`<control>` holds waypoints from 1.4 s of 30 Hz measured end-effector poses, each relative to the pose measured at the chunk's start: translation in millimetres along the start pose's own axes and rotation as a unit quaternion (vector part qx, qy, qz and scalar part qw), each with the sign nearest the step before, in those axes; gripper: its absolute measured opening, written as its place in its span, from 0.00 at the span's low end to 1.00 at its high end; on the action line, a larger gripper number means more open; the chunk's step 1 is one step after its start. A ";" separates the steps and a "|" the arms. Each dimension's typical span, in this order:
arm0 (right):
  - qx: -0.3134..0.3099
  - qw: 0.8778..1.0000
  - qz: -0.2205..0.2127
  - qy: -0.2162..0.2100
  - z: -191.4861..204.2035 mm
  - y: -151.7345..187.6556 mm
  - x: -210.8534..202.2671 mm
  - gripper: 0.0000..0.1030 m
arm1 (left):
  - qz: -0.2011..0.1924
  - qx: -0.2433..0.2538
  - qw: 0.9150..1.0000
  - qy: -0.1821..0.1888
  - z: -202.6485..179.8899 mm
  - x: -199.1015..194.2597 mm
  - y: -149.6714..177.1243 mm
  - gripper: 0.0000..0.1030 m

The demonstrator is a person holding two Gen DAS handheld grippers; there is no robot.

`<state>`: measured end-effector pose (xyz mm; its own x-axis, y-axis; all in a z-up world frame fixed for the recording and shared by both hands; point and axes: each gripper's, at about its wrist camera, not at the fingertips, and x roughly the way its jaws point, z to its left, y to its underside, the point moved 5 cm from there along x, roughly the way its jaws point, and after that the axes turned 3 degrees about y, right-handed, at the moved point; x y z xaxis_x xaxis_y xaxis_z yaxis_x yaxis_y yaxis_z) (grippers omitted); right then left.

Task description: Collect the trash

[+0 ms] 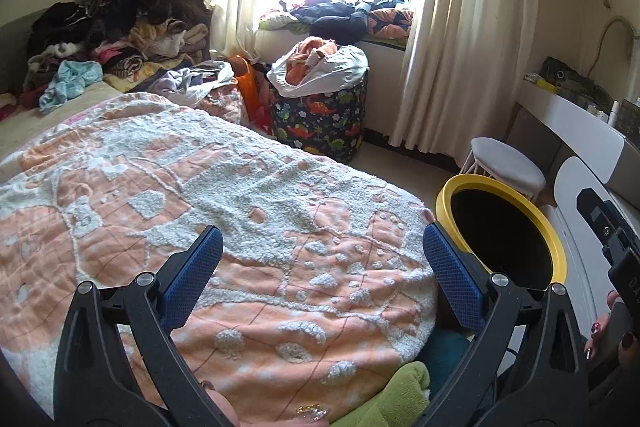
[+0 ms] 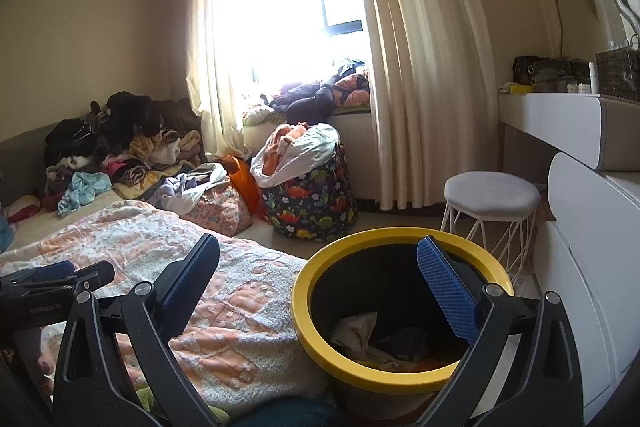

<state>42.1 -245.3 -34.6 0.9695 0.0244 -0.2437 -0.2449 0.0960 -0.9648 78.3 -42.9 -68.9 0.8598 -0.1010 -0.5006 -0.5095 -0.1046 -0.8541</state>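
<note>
- My left gripper [image 1: 322, 259] is spread wide, its blue pads far apart with nothing between them; it hangs above the peach and white blanket [image 1: 200, 195] on the bed and touches nothing.
- My right gripper [image 2: 320, 277] is also spread wide and holds nothing. Its right pad [image 2: 446, 291] sits in front of the mouth of the yellow-rimmed trash bin [image 2: 316, 339]; its left finger is over the edge of the blanket.
- The trash bin stands on the floor just beside the foot of the bed. From the left wrist view its yellow rim [image 1: 556, 243] shows to the right of my left gripper, with a dark inside.
- Inside the bin, the right wrist view shows crumpled paper [image 2: 356, 331] and other dark scraps lying at the bottom.
- A white stool [image 2: 492, 193] stands near the bin, beyond it, by the white dresser [image 2: 576, 267].
- A dinosaur-print hamper [image 2: 312, 203] stuffed with cloth sits by the curtain [image 2: 420, 87], well apart from both grippers.
- Heaps of clothes [image 1: 108, 27] lie at the far end of the bed.
</note>
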 end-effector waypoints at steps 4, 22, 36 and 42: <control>-0.008 1.000 -0.007 -0.003 2.9 0.8 0.2 0.94 | -0.012 0.011 1.000 -0.004 3.8 -9.9 4.3 0.89; -0.005 1.000 -0.011 0.000 5.8 3.7 -3.1 0.94 | -0.016 0.009 1.000 -0.003 2.1 -11.9 7.4 0.89; 0.000 1.000 -0.014 0.001 3.9 4.0 -1.2 0.94 | -0.015 0.009 1.000 -0.003 1.7 -11.8 7.2 0.89; 0.000 1.000 -0.014 0.002 3.3 4.0 -1.0 0.94 | -0.015 0.010 1.000 -0.004 1.4 -11.7 7.4 0.89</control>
<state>40.2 -241.7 -37.9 0.9761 0.0184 -0.2164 -0.2172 0.0973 -0.9713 64.5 -41.1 -69.6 0.8745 -0.0911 -0.4765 -0.4837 -0.0879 -0.8708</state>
